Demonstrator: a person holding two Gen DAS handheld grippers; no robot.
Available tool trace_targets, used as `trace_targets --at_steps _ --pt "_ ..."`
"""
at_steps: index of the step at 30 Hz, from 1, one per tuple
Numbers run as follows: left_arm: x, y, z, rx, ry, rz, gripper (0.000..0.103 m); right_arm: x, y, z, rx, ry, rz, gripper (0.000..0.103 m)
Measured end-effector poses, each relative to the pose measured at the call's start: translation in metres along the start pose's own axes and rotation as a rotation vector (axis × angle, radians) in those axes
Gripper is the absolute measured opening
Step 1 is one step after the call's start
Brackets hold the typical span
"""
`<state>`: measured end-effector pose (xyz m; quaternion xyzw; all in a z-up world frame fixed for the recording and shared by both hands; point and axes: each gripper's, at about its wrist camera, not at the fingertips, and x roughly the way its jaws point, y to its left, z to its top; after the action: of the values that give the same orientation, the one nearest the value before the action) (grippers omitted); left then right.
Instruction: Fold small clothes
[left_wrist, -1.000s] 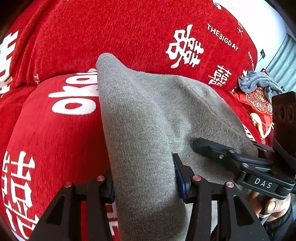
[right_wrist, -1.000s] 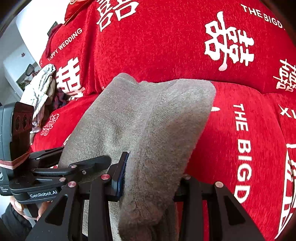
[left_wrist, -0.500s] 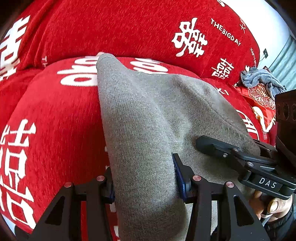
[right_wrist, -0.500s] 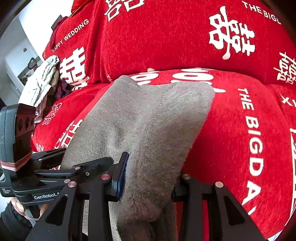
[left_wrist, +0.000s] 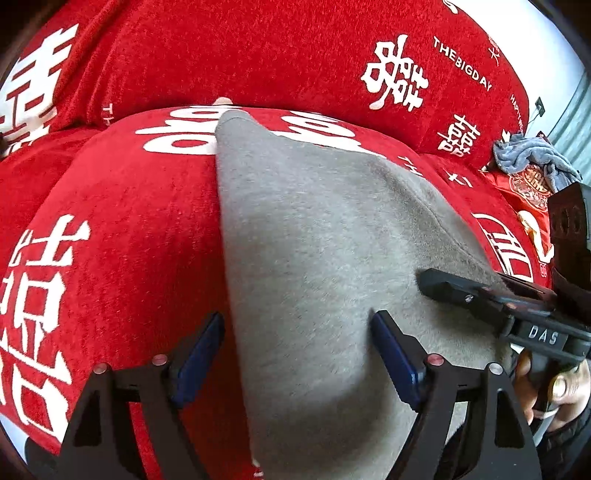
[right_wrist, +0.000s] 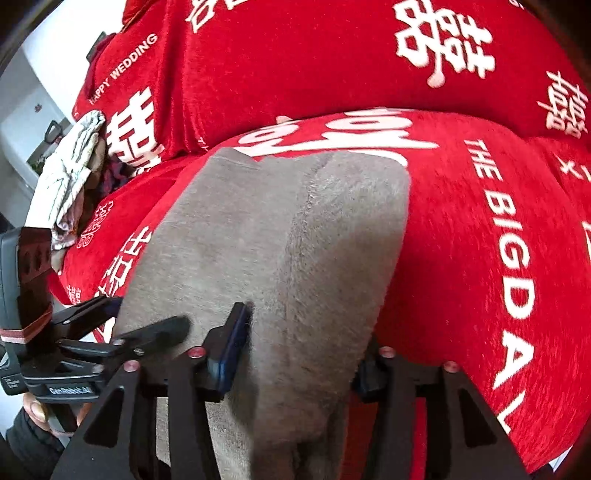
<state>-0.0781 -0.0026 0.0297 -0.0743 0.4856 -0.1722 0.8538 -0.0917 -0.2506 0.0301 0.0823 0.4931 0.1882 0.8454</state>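
A small grey garment (left_wrist: 314, 251) lies on the red sofa seat cushion (left_wrist: 122, 229), its far end reaching towards the backrest. My left gripper (left_wrist: 295, 332) is open, its blue pads standing apart on either side of the garment's near left edge. My right gripper (right_wrist: 303, 339) is also open, straddling the near right part of the garment (right_wrist: 295, 236). Each gripper shows in the other's view: the right one (left_wrist: 491, 295) and the left one (right_wrist: 122, 325), both at the cloth's near end.
The sofa backrest (left_wrist: 258, 48) with white lettering rises behind the cushion. A blue-grey cloth (left_wrist: 528, 155) lies on a red printed cushion at the far right. A pale crumpled garment pile (right_wrist: 70, 173) sits at the sofa's left end.
Both grippers have opened and let go of the grey garment. The cloth has dropped flatter onto the seat cushion, and both grippers have lowered and drawn back a little.
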Motion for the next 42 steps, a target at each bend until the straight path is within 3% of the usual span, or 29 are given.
trace_targets --at_steps 3,7,11,18,22,24,27,29,33,38,40,42 --pt "-0.011 0.002 -0.003 0.008 -0.011 0.035 0.083 -0.012 -0.006 -0.005 0.01 -0.026 -0.019 0.055" --pt "-0.045 0.003 -0.01 0.02 -0.1 0.072 0.083 -0.05 -0.001 -0.016 -0.067 -0.126 -0.104 0.055" --pt "-0.059 -0.004 -0.019 0.063 -0.123 0.127 0.083 -0.074 0.01 -0.032 -0.151 -0.175 -0.053 0.055" --pt "-0.043 -0.007 -0.044 0.126 -0.087 0.212 0.083 -0.071 0.029 -0.064 -0.261 -0.166 0.016 0.055" --pt "-0.036 0.005 -0.046 0.069 -0.07 0.169 0.089 -0.039 0.012 -0.071 -0.212 -0.065 -0.013 0.054" --pt "-0.043 0.0 -0.039 0.079 -0.08 0.171 0.089 -0.042 0.009 -0.071 -0.2 -0.074 0.008 0.054" --pt "-0.051 -0.014 -0.013 0.121 -0.131 0.205 0.089 -0.055 0.013 -0.056 -0.23 -0.111 0.015 0.054" --pt "-0.042 -0.022 0.011 0.138 -0.124 0.247 0.089 -0.057 0.017 -0.037 -0.24 -0.129 0.002 0.055" --pt "0.003 -0.025 0.048 0.159 -0.018 0.331 0.089 -0.034 0.01 0.005 -0.201 -0.105 -0.005 0.055" --pt "0.035 -0.02 0.064 0.159 0.03 0.332 0.09 0.013 -0.02 0.04 -0.083 -0.006 -0.012 0.055" --pt "0.04 -0.018 0.066 0.143 0.031 0.34 0.098 0.026 -0.029 0.044 -0.057 0.009 -0.014 0.06" --pt "0.041 -0.013 0.066 0.122 0.035 0.319 0.098 0.031 -0.033 0.044 -0.044 0.004 -0.006 0.062"
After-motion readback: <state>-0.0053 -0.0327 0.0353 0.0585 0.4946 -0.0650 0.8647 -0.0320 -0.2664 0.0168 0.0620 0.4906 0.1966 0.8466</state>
